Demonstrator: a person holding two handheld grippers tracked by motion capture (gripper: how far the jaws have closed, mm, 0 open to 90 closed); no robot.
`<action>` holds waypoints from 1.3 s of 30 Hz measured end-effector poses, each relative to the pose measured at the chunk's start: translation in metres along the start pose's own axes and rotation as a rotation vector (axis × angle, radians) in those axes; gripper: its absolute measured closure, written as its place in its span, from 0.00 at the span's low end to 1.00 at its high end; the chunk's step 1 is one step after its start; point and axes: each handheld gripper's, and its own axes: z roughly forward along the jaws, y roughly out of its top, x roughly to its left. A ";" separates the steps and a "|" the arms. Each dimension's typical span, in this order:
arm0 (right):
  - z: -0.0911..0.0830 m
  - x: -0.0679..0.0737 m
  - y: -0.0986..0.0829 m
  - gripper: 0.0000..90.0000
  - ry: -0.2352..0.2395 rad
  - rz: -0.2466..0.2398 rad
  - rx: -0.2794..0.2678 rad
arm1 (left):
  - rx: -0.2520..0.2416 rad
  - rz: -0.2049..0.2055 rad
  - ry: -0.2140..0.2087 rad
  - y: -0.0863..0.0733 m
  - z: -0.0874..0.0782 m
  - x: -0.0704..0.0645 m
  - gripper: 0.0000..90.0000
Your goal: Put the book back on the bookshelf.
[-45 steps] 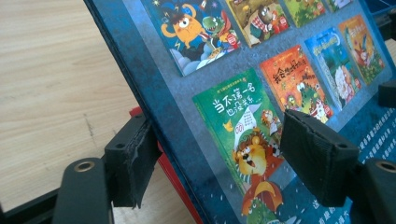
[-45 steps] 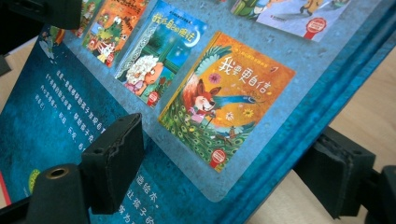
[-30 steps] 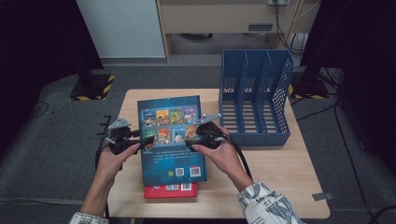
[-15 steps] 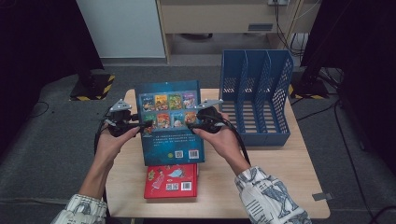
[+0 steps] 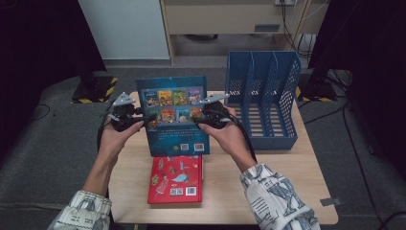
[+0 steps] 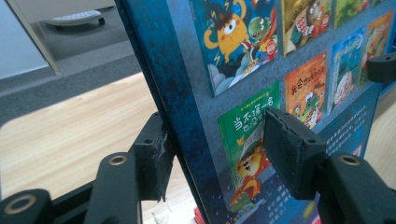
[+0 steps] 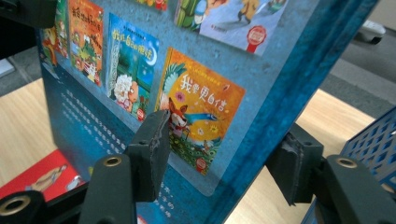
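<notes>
A blue picture book [image 5: 174, 120] with small cover pictures stands nearly upright above the wooden table, lifted off a red book [image 5: 176, 179] that lies flat near the front edge. My left gripper [image 5: 146, 117] is shut on the blue book's left edge. In the left gripper view one pad [image 6: 289, 154] presses the blue book's [image 6: 233, 70] printed cover and the other sits behind it. My right gripper [image 5: 201, 115] is shut on the right edge. In the right gripper view its pads [image 7: 154, 149] clamp the blue book [image 7: 187, 70] the same way.
A blue slotted file holder [image 5: 263, 100] stands at the table's right rear, close to my right hand, and its mesh wall [image 7: 373, 140] lies beside the right jaw. Bare table [image 5: 268, 191] lies in front of the holder. Grey floor surrounds the table.
Both grippers have raised the blue book and carried it away from the person, tipping it from a low slant to nearly upright. The red book under it is now fully uncovered.
</notes>
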 end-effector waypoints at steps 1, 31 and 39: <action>0.000 0.000 0.001 0.49 -0.007 -0.005 -0.006 | -0.004 -0.003 -0.002 0.001 0.000 0.001 0.48; -0.050 0.050 -0.025 0.65 0.150 -0.069 -0.122 | -0.129 0.011 -0.058 -0.030 -0.034 -0.019 0.29; -0.054 0.064 -0.027 0.64 0.177 -0.091 -0.141 | -0.116 0.034 -0.075 -0.030 -0.030 -0.020 0.22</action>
